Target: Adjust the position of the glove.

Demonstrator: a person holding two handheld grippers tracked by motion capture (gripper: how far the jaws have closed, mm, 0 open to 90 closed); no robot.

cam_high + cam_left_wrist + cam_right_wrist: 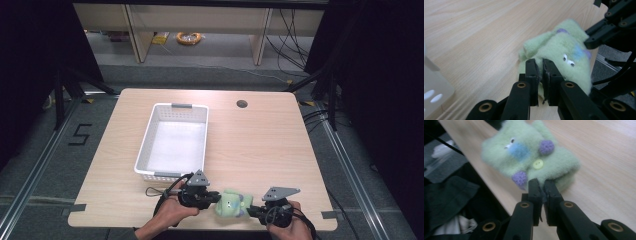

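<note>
Both grippers, left gripper (pixel 216 197) and right gripper (pixel 252 211), are clamped on the green plush toy (pixel 231 204) at the desk's (pixel 260 145) near edge; the white basket (pixel 172 141) sits empty, so any placing remains undone.

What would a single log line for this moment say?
left gripper: shut on green plush toy | right gripper: shut on toy's other end | toy: at table's near edge | white basket: empty

The left gripper (pixel 216 197) and right gripper (pixel 251 210) are being held low by both hands, jaws nearly closed, tips facing each other.
</note>
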